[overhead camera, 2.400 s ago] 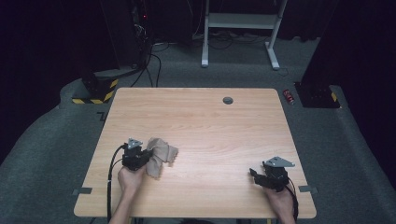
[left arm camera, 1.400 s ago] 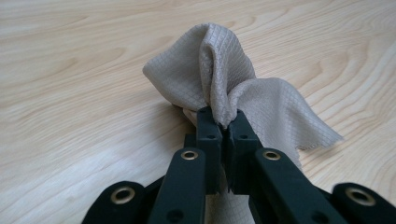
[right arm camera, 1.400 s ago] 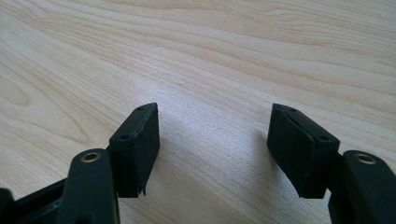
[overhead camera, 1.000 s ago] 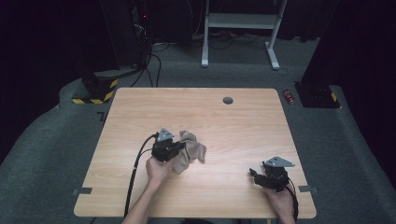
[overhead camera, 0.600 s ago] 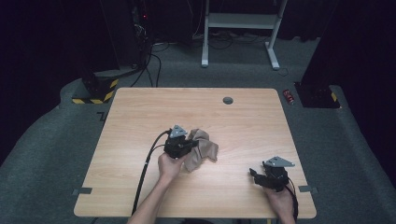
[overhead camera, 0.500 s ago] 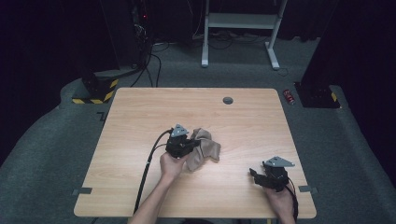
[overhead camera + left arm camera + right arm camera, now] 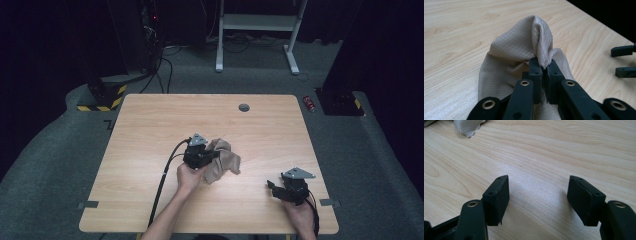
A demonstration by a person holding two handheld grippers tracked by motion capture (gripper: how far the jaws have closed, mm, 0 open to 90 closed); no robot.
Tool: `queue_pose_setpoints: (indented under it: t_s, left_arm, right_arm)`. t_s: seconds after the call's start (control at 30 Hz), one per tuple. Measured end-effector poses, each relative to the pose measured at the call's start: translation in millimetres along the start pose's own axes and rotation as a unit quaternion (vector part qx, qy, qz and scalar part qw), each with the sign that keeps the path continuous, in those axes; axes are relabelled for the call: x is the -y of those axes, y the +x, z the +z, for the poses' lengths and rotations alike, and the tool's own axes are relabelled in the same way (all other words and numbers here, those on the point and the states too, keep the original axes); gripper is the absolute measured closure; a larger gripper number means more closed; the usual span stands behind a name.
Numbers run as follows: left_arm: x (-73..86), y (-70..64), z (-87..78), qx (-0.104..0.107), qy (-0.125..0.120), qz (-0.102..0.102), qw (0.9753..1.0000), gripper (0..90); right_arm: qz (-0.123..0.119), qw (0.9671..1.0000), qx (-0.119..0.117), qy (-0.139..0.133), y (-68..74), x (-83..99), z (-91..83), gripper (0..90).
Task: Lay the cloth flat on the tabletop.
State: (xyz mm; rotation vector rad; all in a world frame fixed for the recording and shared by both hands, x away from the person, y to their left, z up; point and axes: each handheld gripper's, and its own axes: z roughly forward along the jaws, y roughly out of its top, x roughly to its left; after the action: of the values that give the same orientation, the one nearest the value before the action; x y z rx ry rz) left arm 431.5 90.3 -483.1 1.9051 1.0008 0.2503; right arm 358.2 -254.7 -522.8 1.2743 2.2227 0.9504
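Note:
A beige cloth point(image 7: 222, 162) lies crumpled near the middle of the wooden table point(image 7: 150, 125). My left gripper point(image 7: 212, 156) is shut on a raised fold of the cloth point(image 7: 524, 50), pinching it between both jaws point(image 7: 543, 65). My right gripper point(image 7: 271, 185) rests near the front right of the table, open, with bare wood between its jaws point(image 7: 537, 183). A corner of the cloth point(image 7: 467, 126) shows at the top left of the right gripper view. The right gripper's open fingers point(image 7: 624, 61) appear at the right edge of the left gripper view.
A small round grommet point(image 7: 244, 107) is set in the table near its far edge. Beyond the table are a white frame point(image 7: 257, 22), black stands and cables point(image 7: 162, 65) on the grey floor, and a small red object point(image 7: 310, 102) at the far right corner.
My left gripper has dragged the cloth from the left side of the table rightward to the middle. The right gripper has stayed in place.

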Motion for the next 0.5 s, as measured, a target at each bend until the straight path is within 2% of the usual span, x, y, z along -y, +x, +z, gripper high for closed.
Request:
queue_pose_setpoints:
  t_s: [0.1,0.27,0.4,0.5]
  left_arm:
    - [1.0,0.1,2.0,-0.006,0.005,-0.003,1.0000,81.3]
    - [1.5,0.8,-0.3,-0.020,0.015,0.007,0.9997,71.6]
    - [3.7,2.2,-6.3,-0.041,0.016,0.003,0.9990,55.6]
    - [6.8,4.6,-14.1,-0.050,0.007,-0.008,0.9987,48.9]
  right_arm:
    - [0.000,1.0000,0.000,0.000,0.0,0.0,0.0,34.2]
    - [0.000,1.0000,0.000,0.000,0.0,0.0,0.0,34.2]
    - [0.000,1.0000,0.000,0.000,0.0,0.0,0.0,34.2]
    - [0.000,1.0000,0.000,0.000,0.0,0.0,0.0,34.2]
